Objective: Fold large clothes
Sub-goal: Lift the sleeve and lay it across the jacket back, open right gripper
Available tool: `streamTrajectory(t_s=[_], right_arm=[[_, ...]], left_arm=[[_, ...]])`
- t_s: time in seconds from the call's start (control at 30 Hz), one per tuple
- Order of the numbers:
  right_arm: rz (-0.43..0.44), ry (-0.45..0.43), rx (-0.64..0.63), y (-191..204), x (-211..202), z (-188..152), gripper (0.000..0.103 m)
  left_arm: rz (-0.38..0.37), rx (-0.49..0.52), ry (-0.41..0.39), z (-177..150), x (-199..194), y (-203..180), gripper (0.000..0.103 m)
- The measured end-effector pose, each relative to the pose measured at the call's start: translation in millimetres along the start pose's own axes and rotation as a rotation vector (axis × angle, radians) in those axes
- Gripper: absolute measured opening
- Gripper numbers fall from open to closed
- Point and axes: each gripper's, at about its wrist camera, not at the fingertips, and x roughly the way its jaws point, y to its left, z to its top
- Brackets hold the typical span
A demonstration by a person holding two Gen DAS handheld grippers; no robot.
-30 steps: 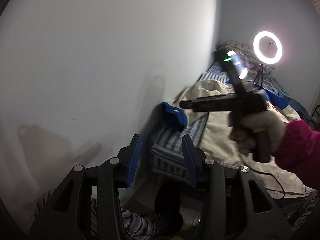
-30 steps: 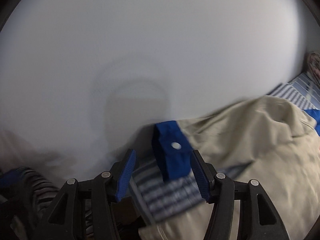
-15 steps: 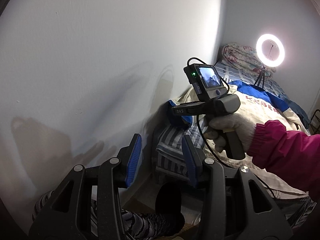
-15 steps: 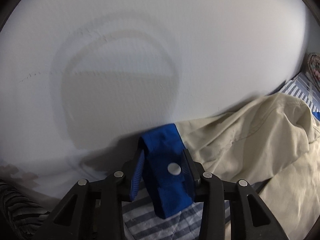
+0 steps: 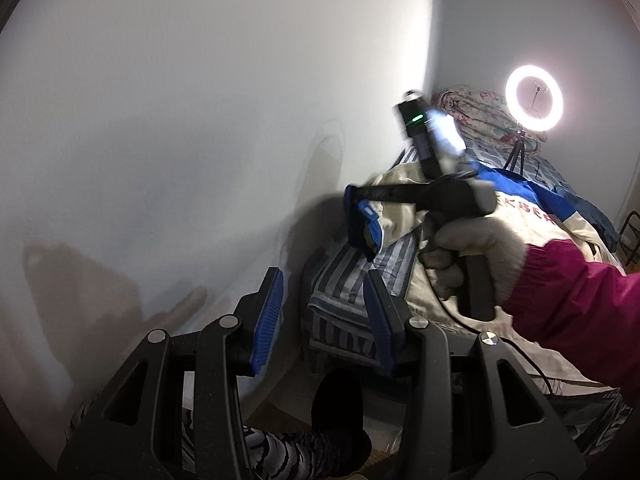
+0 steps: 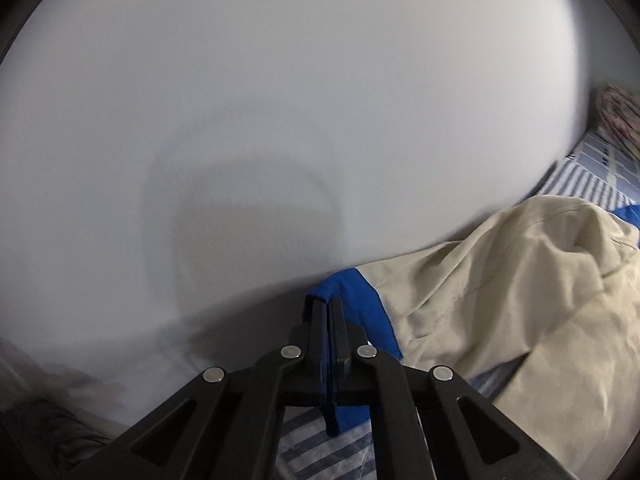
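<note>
A beige jacket with blue trim lies on a striped bed against the white wall. My right gripper is shut on the jacket's blue cuff. In the left wrist view the right gripper holds that blue cuff lifted above the bed, with the beige jacket behind it. My left gripper is open and empty, near the bed's corner, below and in front of the cuff.
A white wall runs close along the left. A striped sheet covers the mattress corner. A lit ring light on a tripod and a folded floral quilt stand at the bed's far end. A striped-trousered leg is below.
My right gripper has closed on the blue cuff, which was between its open jaws before, and has lifted it. My left gripper has stayed open and nearly still.
</note>
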Motion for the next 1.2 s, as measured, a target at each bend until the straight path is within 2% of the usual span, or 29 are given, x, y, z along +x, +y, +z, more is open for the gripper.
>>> streamTrajectory(t_s=[0.2, 0.3, 0.43, 0.47, 0.57, 0.63, 0.67, 0.73, 0.8, 0.83, 0.87, 0.93, 0.97, 1.03, 1.17, 1.2], right_arm=[[0.034, -0.181, 0.209, -26.8, -79.0, -17.6, 0.000], [0.028, -0.272, 0.326, -42.3, -126.6, -49.5, 0.000], [-0.017, -0.323, 0.438, -59.8, -172.1, -92.5, 0.000], [-0.032, -0.317, 0.460, -65.0, -179.2, -106.0, 0.000], [-0.076, -0.272, 0.496, -62.0, -179.9, -110.9, 0.000], [-0.064, -0.192, 0.496, -69.6, -181.6, -128.1, 0.000], [-0.057, -0.164, 0.494, -55.0, -198.7, -140.2, 0.000], [-0.014, -0.089, 0.463, -48.8, -201.3, -146.8, 0.000], [-0.006, -0.053, 0.405, -32.7, -215.3, -148.5, 0.002], [-0.007, -0.048, 0.372, -30.3, -222.8, -149.2, 0.002], [-0.017, -0.043, 0.341, -28.2, -226.3, -149.7, 0.002], [-0.027, -0.030, 0.304, -34.5, -231.6, -151.0, 0.002], [-0.030, -0.030, 0.297, -38.3, -234.9, -151.7, 0.003], [-0.047, -0.042, 0.296, -51.2, -239.6, -152.3, 0.004], [-0.074, -0.058, 0.310, -84.1, -230.0, -153.9, 0.007], [-0.077, -0.055, 0.313, -91.4, -228.7, -151.4, 0.015]], left_arm=[[-0.024, 0.033, -0.012, 6.3, 3.5, -11.4, 0.043], [-0.057, 0.044, -0.010, 9.9, 7.7, -21.3, 0.043], [-0.133, 0.069, 0.020, 17.1, 22.7, -45.1, 0.043], [-0.148, 0.077, 0.024, 18.7, 26.1, -51.7, 0.043], [-0.220, 0.096, 0.054, 23.8, 40.1, -73.1, 0.043], [-0.275, 0.094, 0.085, 31.4, 55.0, -81.3, 0.043], [-0.301, 0.082, 0.110, 35.0, 63.1, -87.5, 0.043], [-0.361, 0.039, 0.162, 38.4, 79.0, -95.0, 0.044], [-0.417, 0.011, 0.223, 42.2, 97.9, -104.9, 0.055], [-0.455, -0.014, 0.259, 42.7, 109.6, -108.6, 0.066], [-0.494, -0.045, 0.307, 42.5, 125.5, -112.9, 0.069], [-0.531, -0.089, 0.378, 41.6, 151.8, -123.5, 0.069], [-0.536, -0.105, 0.420, 41.6, 171.6, -126.9, 0.069], [-0.467, -0.143, 0.470, 39.8, 199.7, -129.8, 0.069], [-0.317, -0.151, 0.450, 35.5, 214.2, -122.3, 0.069], [-0.292, -0.145, 0.451, 34.0, 215.9, -119.2, 0.069]])
